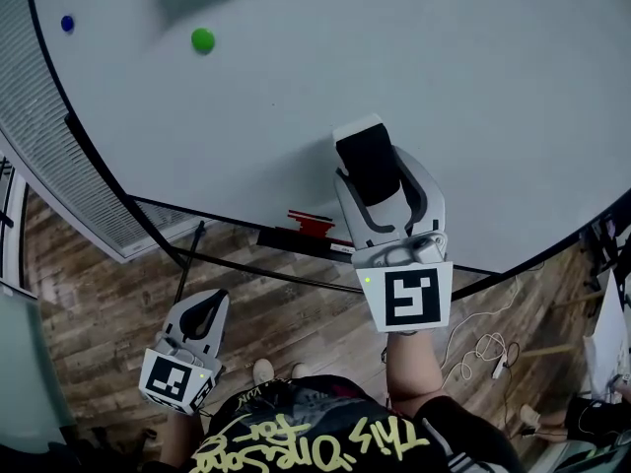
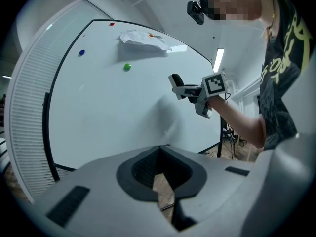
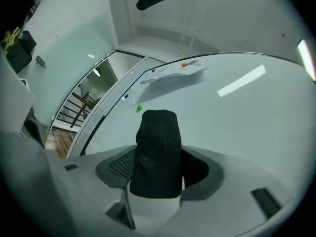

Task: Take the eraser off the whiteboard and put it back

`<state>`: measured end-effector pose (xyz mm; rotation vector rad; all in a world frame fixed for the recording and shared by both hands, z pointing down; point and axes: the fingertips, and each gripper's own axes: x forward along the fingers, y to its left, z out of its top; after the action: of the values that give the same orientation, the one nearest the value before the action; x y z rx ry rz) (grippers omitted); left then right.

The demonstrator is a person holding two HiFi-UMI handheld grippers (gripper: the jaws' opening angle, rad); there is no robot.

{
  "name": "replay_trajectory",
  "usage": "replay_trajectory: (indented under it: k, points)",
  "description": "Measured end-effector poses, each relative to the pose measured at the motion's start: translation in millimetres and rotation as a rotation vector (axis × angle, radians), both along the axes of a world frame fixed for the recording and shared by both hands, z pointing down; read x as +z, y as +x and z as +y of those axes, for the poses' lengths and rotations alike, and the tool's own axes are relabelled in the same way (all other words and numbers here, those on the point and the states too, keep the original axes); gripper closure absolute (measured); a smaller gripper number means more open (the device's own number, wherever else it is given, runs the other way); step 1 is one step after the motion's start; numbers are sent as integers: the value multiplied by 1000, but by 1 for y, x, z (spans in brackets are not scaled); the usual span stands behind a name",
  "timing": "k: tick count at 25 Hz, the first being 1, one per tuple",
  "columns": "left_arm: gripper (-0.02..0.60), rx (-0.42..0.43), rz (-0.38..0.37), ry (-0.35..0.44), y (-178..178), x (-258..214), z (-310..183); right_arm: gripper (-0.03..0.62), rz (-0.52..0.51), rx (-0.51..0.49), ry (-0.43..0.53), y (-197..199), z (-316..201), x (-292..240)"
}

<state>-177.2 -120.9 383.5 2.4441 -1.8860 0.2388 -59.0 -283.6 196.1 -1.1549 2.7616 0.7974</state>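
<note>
The eraser (image 1: 367, 161), a white block with a black felt face, is clamped between the jaws of my right gripper (image 1: 372, 170), which is shut on it. It is held up in front of the whiteboard (image 1: 414, 57). In the left gripper view the eraser (image 2: 175, 79) seems to hang slightly off the board (image 2: 108, 112), with its shadow on the surface. In the right gripper view the felt (image 3: 157, 152) stands up between the jaws of the gripper (image 3: 158, 169), facing the board (image 3: 247, 122). My left gripper (image 1: 204, 315) hangs low over the floor, shut and holding nothing.
A green magnet (image 1: 203, 39) and a blue magnet (image 1: 66, 24) stick to the board. A crumpled paper (image 2: 143, 38) is pinned near its top. The board's tray (image 1: 296, 239) holds a red marker (image 1: 311, 222). Cables (image 1: 483, 348) lie on the wooden floor. A slatted panel (image 1: 39, 136) stands at left.
</note>
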Motion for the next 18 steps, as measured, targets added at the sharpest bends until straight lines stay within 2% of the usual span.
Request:
replay_trajectory:
  k: [4, 8, 13, 18]
  points:
    - [574, -2, -5, 4, -1, 0, 1, 332, 17, 33, 22, 2, -9, -3]
    - [574, -22, 3, -40, -8, 1, 2, 332, 44, 75, 27, 3, -22, -4]
    - [574, -42, 47, 8, -11, -9, -1, 332, 78, 149, -12, 9, -36, -1]
    - [574, -47, 42, 11, -13, -8, 0, 332, 96, 194, 7, 11, -40, -2]
